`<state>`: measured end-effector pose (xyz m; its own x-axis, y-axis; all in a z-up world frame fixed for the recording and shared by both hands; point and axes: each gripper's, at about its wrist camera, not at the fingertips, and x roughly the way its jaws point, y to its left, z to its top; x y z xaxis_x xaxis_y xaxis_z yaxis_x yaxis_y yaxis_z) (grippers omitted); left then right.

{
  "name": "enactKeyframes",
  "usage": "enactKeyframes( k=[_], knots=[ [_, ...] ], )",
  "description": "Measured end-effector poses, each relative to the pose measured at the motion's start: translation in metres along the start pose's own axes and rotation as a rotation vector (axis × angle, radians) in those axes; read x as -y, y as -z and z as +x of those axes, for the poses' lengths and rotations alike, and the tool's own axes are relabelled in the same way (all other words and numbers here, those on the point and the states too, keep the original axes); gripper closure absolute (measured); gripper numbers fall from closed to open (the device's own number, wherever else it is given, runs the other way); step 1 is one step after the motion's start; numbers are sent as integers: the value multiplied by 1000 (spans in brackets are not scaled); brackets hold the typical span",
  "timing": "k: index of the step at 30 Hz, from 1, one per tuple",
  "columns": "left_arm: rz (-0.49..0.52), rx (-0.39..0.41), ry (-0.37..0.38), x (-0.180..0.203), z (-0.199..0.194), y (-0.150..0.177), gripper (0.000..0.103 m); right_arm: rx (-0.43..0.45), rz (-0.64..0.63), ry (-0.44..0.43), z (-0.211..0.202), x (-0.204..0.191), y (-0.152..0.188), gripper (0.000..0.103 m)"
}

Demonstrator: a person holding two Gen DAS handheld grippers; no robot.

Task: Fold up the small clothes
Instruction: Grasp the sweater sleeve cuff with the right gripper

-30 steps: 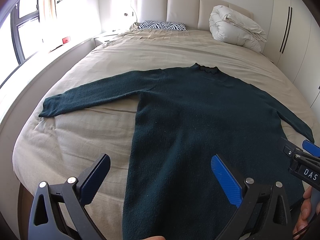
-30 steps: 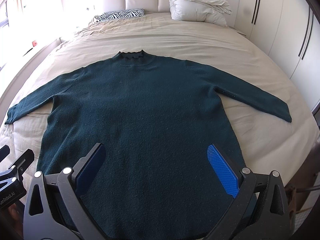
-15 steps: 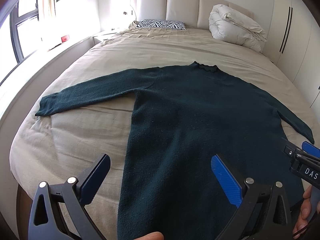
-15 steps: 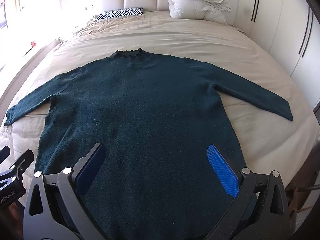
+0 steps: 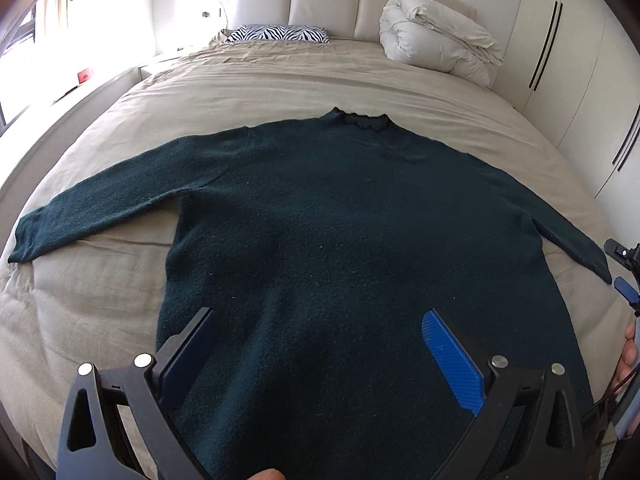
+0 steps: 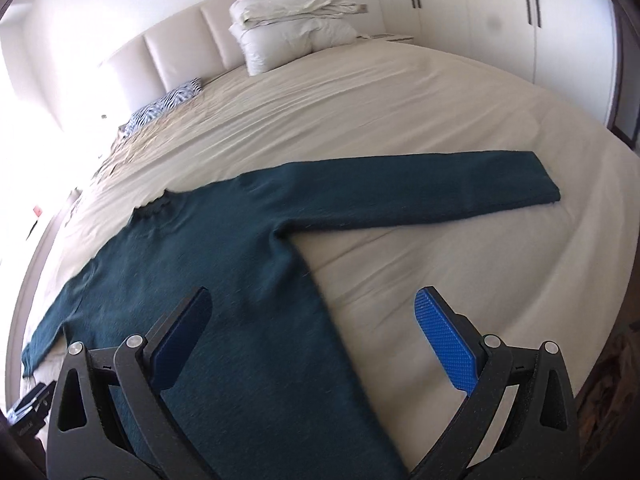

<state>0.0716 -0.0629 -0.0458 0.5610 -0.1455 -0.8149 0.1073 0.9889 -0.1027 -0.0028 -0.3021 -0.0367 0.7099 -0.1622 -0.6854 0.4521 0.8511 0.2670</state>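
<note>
A dark teal long-sleeved sweater (image 5: 352, 240) lies flat on the bed, collar away from me, both sleeves spread out. My left gripper (image 5: 320, 356) is open and empty above the sweater's lower body. My right gripper (image 6: 316, 328) is open and empty above the sweater's right side edge; the right sleeve (image 6: 440, 188) stretches out ahead of it. The right gripper also shows at the right edge of the left wrist view (image 5: 626, 280), near the right cuff.
The bed (image 5: 280, 80) has a beige cover. A zebra-print pillow (image 5: 280, 34) and a folded white duvet (image 5: 436, 48) lie by the headboard. White wardrobes (image 5: 580, 80) stand on the right, a bright window sill on the left.
The left gripper has shifted right, over the middle of the sweater's body. The right gripper has swung to the right, now facing the right sleeve. Both stay open.
</note>
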Motion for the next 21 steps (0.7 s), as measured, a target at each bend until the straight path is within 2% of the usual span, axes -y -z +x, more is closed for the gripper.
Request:
enactKeyframes(
  k=[3,7,9,13,16,19,21],
  knots=[
    [-26,-62,-8,9,24,-10,0,3,119,15,19,61,-23,0],
    [-22,-55,-15,21,43,-29,0,0,257,28,42,138,-45,0],
    [-23,-54,18,29,52,-41,0,-7,329,23,56,174,-55,0],
    [-21,-53,100,47,66,-61,0,-52,507,-48,86,240,-67,18],
    [-38,-55,193,57,75,-71,1,-72,650,-114,110,281,-69,26],
    [-48,-70,268,65,87,-80,13,-41,704,-150,126,306,-72,26],
    [-49,-85,286,71,95,-84,19,-32,730,-159,136,318,-76,31]
  ],
)
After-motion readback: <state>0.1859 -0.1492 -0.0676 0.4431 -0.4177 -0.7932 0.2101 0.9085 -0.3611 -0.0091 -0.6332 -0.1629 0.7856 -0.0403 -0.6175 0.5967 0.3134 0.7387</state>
